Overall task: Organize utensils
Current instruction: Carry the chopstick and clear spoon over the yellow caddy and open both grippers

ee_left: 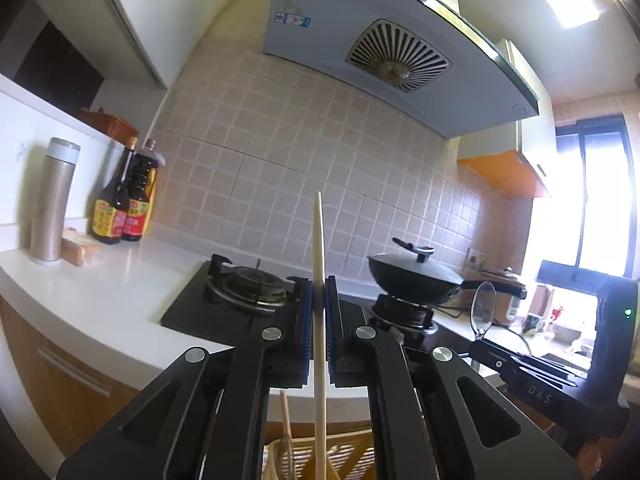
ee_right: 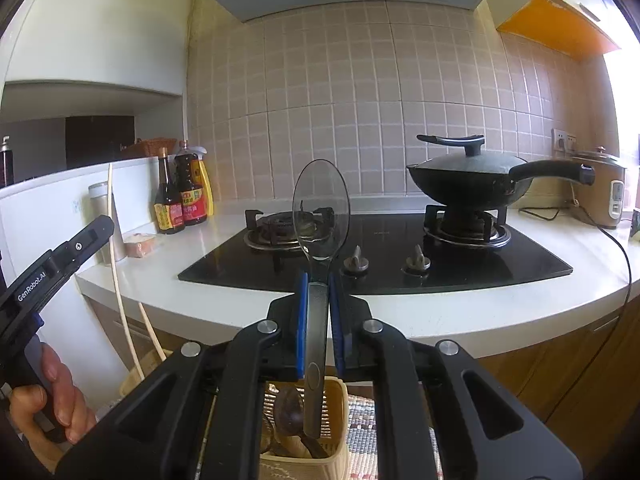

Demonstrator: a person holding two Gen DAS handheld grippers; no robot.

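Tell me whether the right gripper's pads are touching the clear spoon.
Touching. The right wrist view shows the right gripper with both blue pads pressed against the clear spoon's handle, no gap either side.

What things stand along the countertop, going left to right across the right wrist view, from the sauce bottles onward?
Sauce bottles → empty left burner → lidded wok on the right burner → rice cooker at the far right.
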